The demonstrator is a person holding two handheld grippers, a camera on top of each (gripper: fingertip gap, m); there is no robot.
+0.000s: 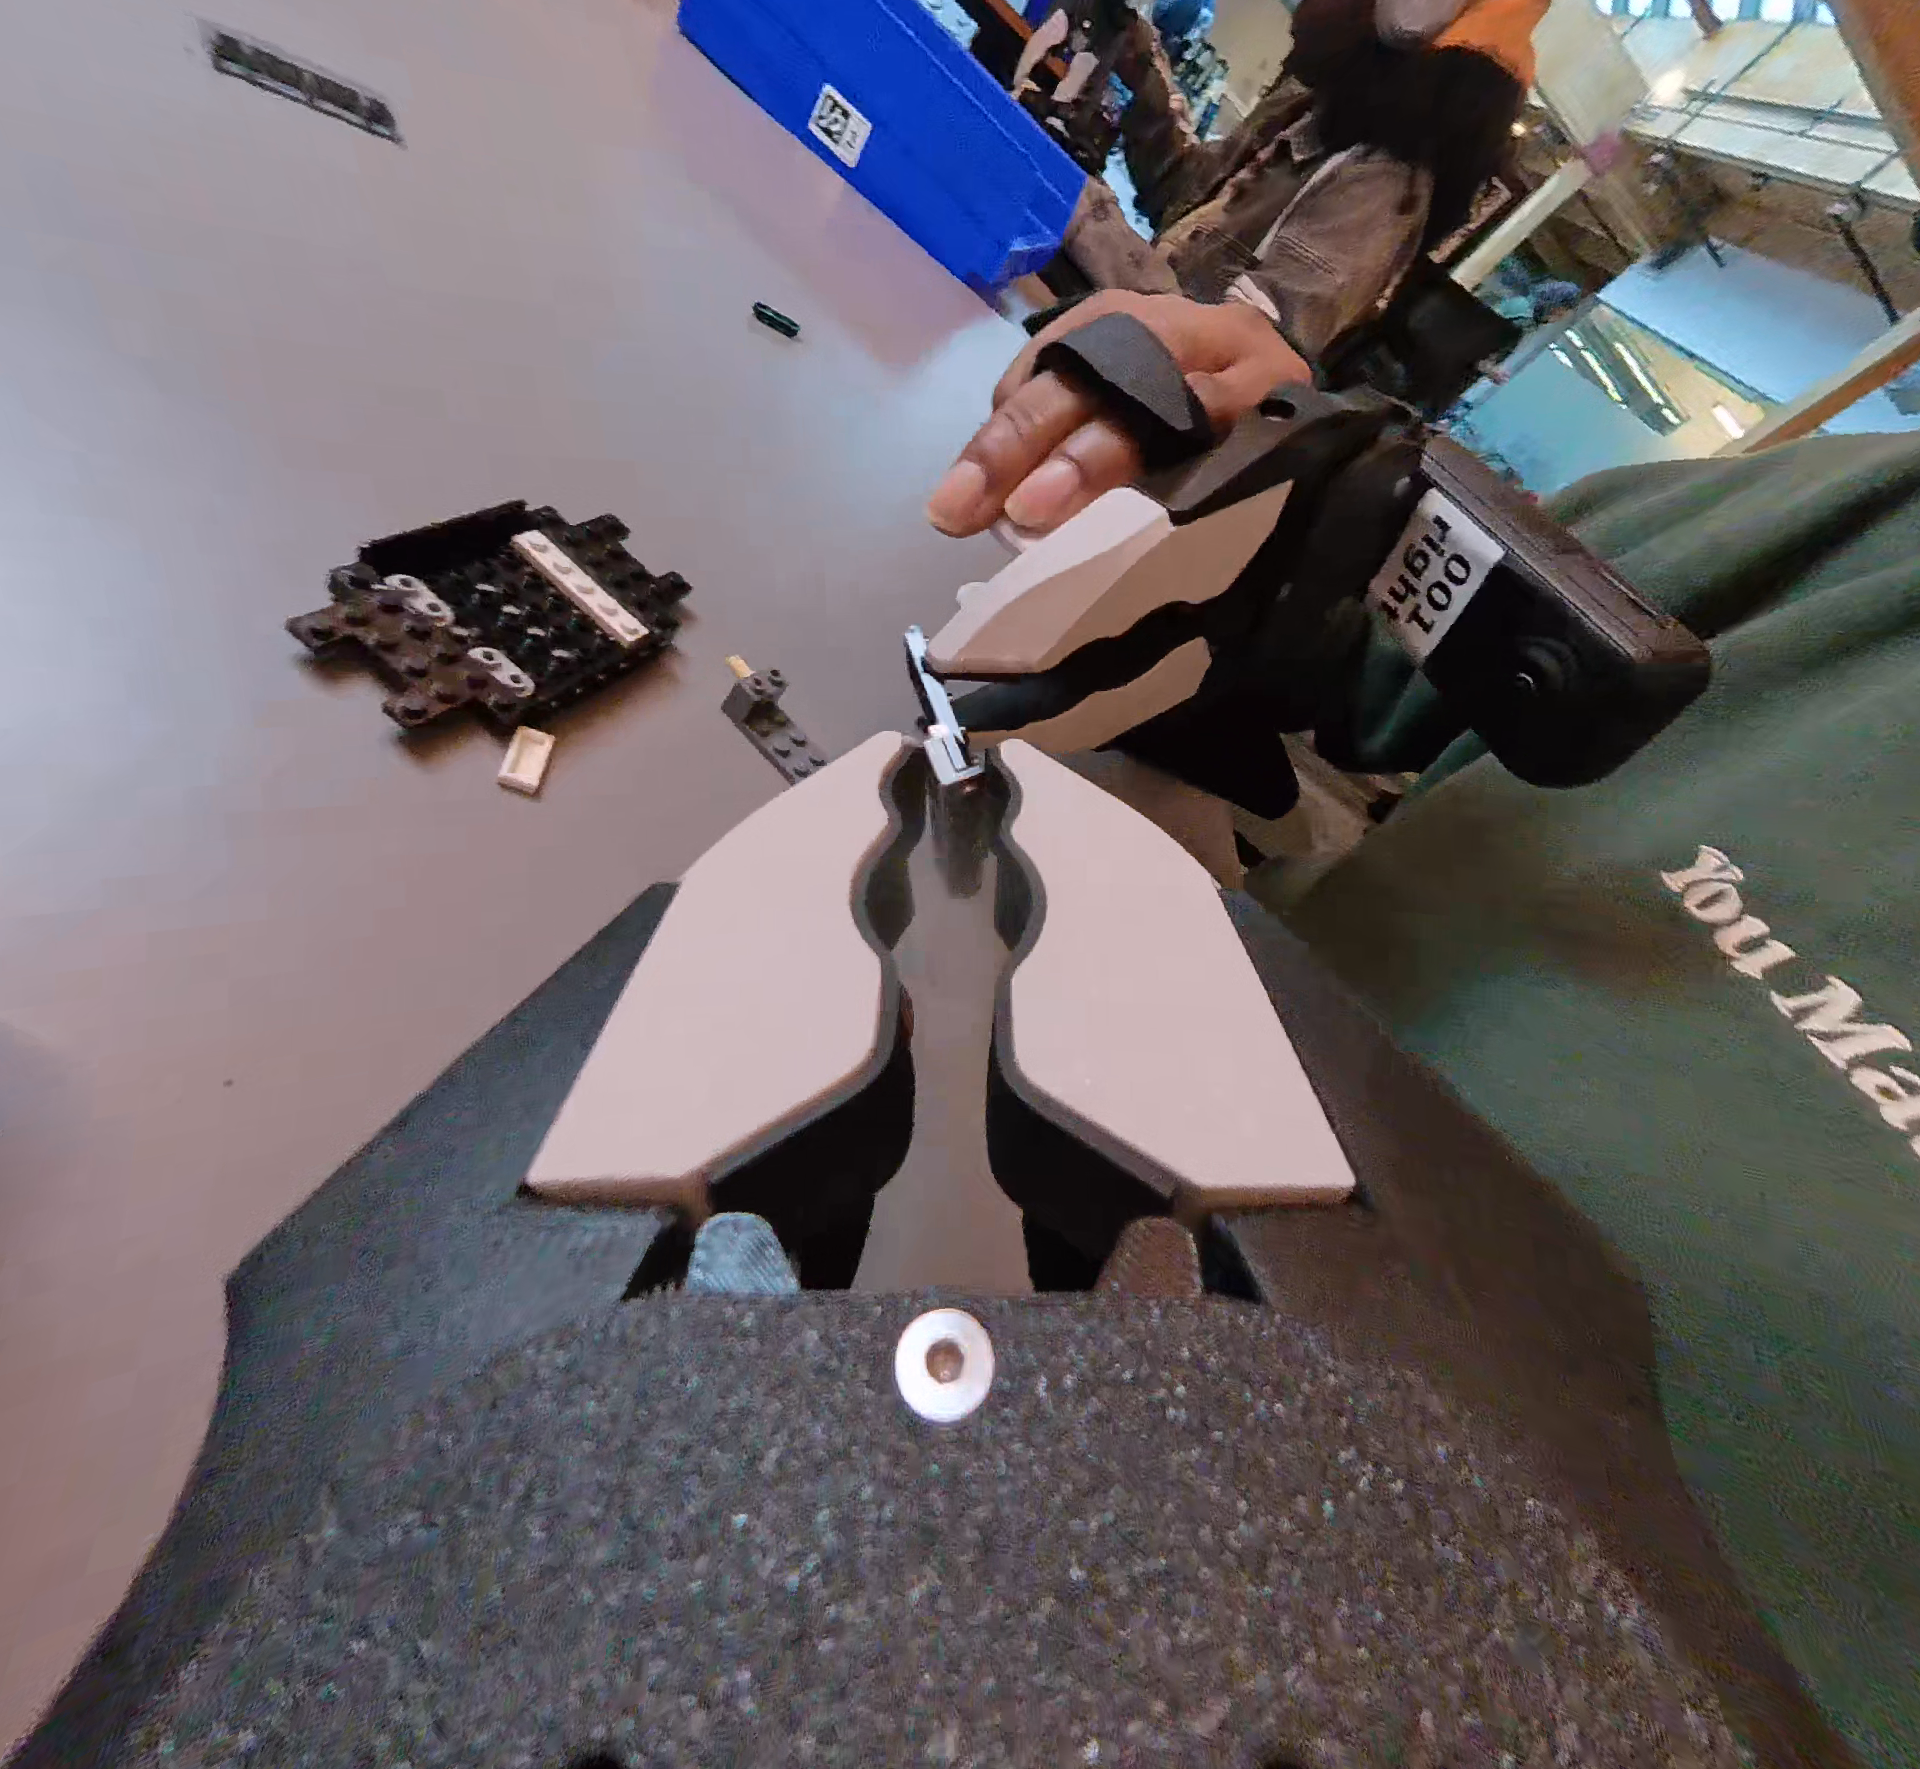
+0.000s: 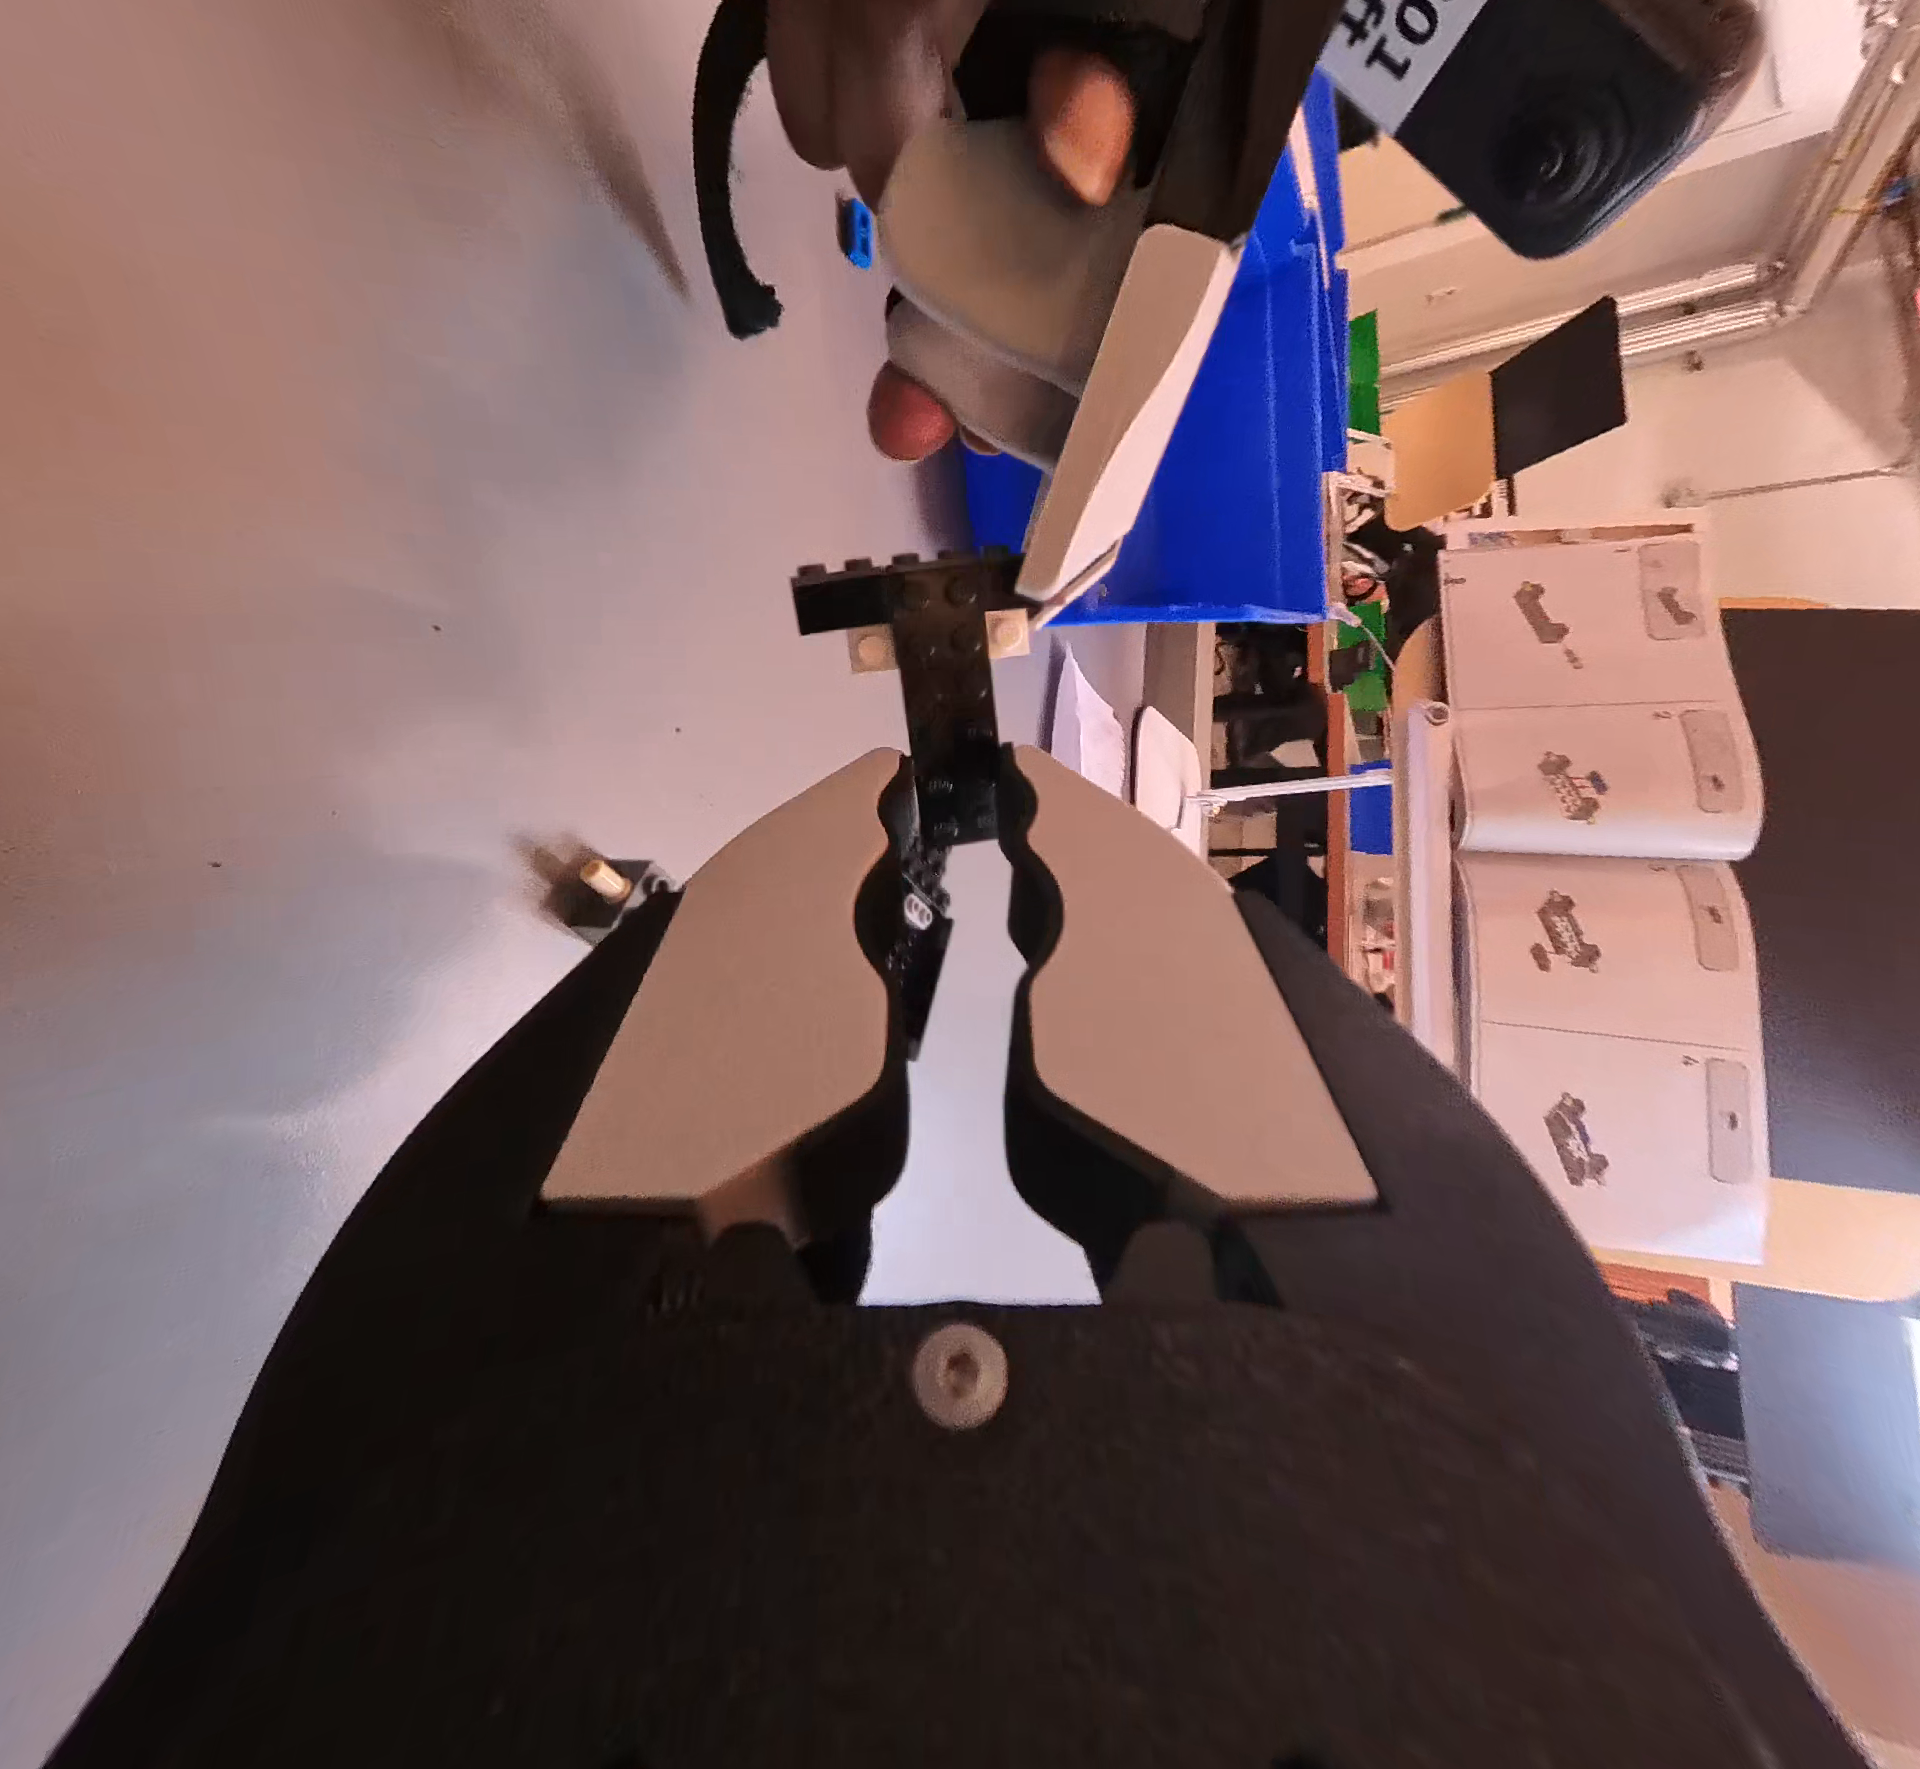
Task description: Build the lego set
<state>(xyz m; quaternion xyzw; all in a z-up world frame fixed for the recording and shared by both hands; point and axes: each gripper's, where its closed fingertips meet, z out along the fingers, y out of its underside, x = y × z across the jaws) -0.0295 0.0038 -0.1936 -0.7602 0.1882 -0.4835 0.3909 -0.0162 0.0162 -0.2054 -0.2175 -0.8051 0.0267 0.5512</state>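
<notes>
My right gripper (image 2: 954, 763) is shut on the stem of a small black T-shaped brick assembly (image 2: 940, 670) with white pieces under its crossbar, and holds it off the table. My left gripper (image 1: 954, 749) meets it from the other side. Its tips are closed on the assembly's grey-and-black end (image 1: 948, 751). In the right wrist view the left gripper (image 2: 1034, 592) touches the crossbar's right end. In the left wrist view the right gripper (image 1: 940, 675) comes in from the right, held by a hand (image 1: 1081, 431).
On the brown table (image 1: 312, 369) lie a black studded base with grey plates (image 1: 488, 618), a white tile (image 1: 525, 755), a dark brick with a tan peg (image 1: 769, 711) and a small black piece (image 1: 776, 319). A blue bin (image 1: 862, 109) stands at the far edge. Instruction pages (image 2: 1590, 888) hang beyond.
</notes>
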